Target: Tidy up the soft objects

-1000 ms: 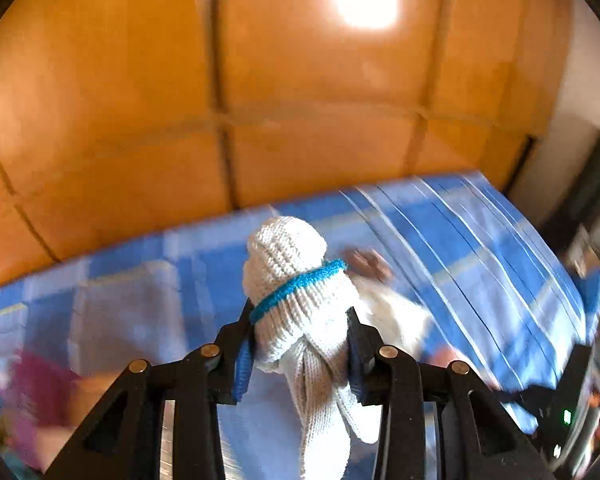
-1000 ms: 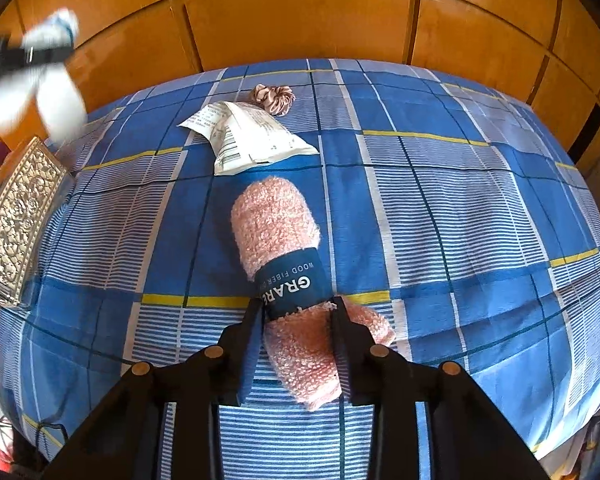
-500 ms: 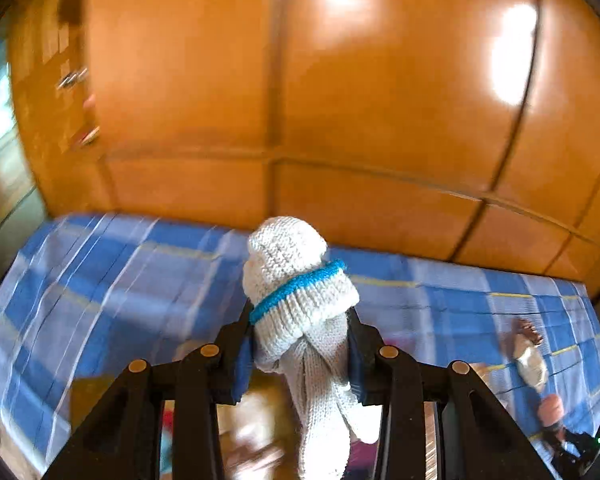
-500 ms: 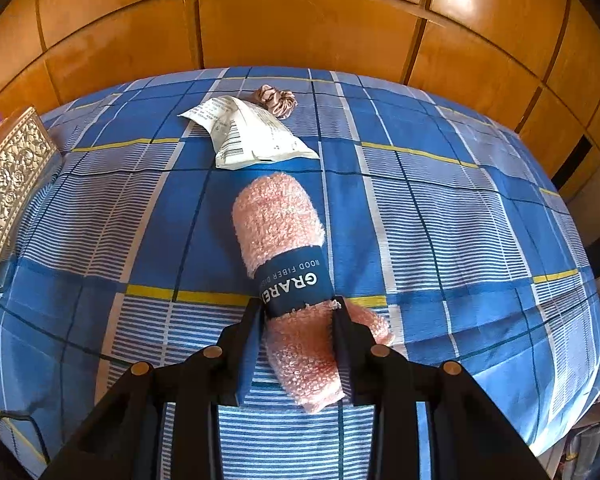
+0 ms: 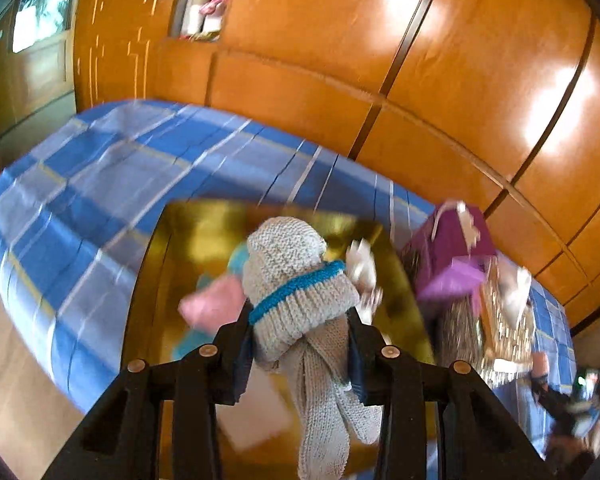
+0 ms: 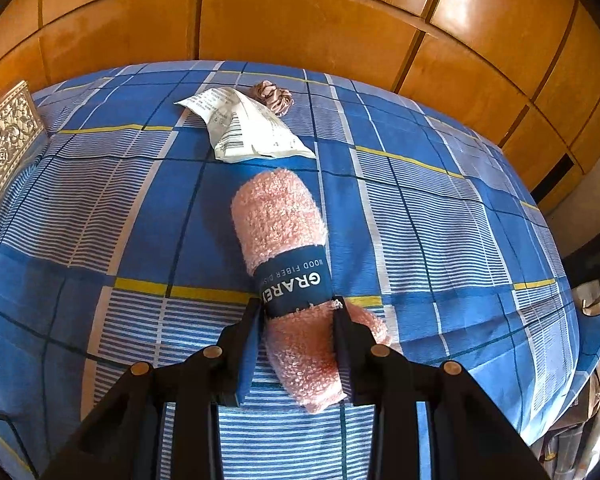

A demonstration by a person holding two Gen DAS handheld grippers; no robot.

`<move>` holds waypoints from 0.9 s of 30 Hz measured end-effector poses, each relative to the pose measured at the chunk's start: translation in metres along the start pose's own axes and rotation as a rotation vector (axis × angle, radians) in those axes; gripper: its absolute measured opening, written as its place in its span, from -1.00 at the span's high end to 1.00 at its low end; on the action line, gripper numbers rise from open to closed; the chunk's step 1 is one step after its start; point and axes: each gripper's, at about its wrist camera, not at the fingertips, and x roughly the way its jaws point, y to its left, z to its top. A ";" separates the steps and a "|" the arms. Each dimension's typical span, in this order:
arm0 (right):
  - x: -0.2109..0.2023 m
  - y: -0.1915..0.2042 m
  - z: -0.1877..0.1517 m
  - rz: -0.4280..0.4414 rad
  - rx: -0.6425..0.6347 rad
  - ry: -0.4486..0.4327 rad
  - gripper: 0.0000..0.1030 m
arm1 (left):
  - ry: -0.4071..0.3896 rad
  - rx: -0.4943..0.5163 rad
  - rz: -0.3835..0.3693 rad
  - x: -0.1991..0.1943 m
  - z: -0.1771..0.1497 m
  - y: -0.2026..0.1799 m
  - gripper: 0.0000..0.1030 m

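My left gripper [image 5: 300,332] is shut on a rolled white knitted sock with a blue band [image 5: 296,280] and holds it in the air above a gold box [image 5: 204,232] on the bed. Pink and blue soft items [image 5: 216,304] lie blurred inside the box. My right gripper [image 6: 298,316] is shut on a rolled pink towel with a dark blue paper band [image 6: 284,240], which lies on the blue checked bedspread [image 6: 440,208].
A purple box [image 5: 448,252] and ornate silver boxes [image 5: 496,332] stand right of the gold box. A white packet [image 6: 248,132] and a brown scrunchie [image 6: 272,94] lie beyond the towel. An ornate silver box [image 6: 4,144] is at the left. Orange wooden wardrobe doors [image 6: 300,12] stand behind the bed.
My left gripper has swung with the sock from facing the wardrobe to hang over the gold box. My right gripper has stayed shut on the pink towel, barely moving.
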 end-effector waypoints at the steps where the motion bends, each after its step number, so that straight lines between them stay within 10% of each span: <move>1: 0.000 0.001 0.000 -0.003 0.000 0.001 0.34 | 0.009 0.005 0.010 -0.001 -0.011 0.003 0.23; 11: 0.001 0.005 0.001 -0.035 0.000 0.014 0.34 | 0.125 0.063 0.004 0.062 -0.035 -0.026 -0.08; 27: 0.001 0.006 -0.003 -0.057 0.038 -0.016 0.35 | -0.036 0.125 0.185 0.028 -0.039 -0.044 -0.64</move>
